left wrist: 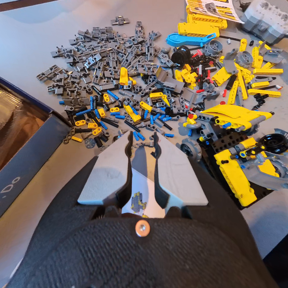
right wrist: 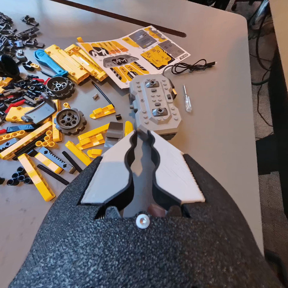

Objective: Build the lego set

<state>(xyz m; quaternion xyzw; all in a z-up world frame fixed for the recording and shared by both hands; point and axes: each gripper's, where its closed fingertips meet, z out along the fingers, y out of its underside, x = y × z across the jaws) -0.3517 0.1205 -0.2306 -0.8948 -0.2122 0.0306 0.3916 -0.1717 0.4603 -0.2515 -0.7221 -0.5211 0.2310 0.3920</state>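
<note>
My left gripper [left wrist: 143, 135] hovers low over the near edge of a heap of small grey, black, blue and yellow building parts [left wrist: 124, 96]. A small grey connector piece [left wrist: 144, 145] spans the gap between its pads, and the jaws seem shut on it. My right gripper [right wrist: 143, 132] is nearly closed on a small grey piece [right wrist: 143, 133], just in front of a grey studded battery box [right wrist: 155, 106]. A partly built yellow and grey vehicle [left wrist: 233, 171] sits to the right of the left gripper.
A dark blue box [left wrist: 31, 140] stands at the left. A blue separator tool [left wrist: 187, 39], yellow beams [right wrist: 74, 62], a sticker sheet [right wrist: 132, 54], a black cable [right wrist: 190, 67], a small screwdriver [right wrist: 187, 101] and toothed wheels [right wrist: 70, 121] lie around. The table edge [right wrist: 252, 109] is at the right. One gripper's finger ends stand about 40 centimeters off the other's. It is some 11 centimeters from my right tips to the small screwdriver [right wrist: 187, 101].
</note>
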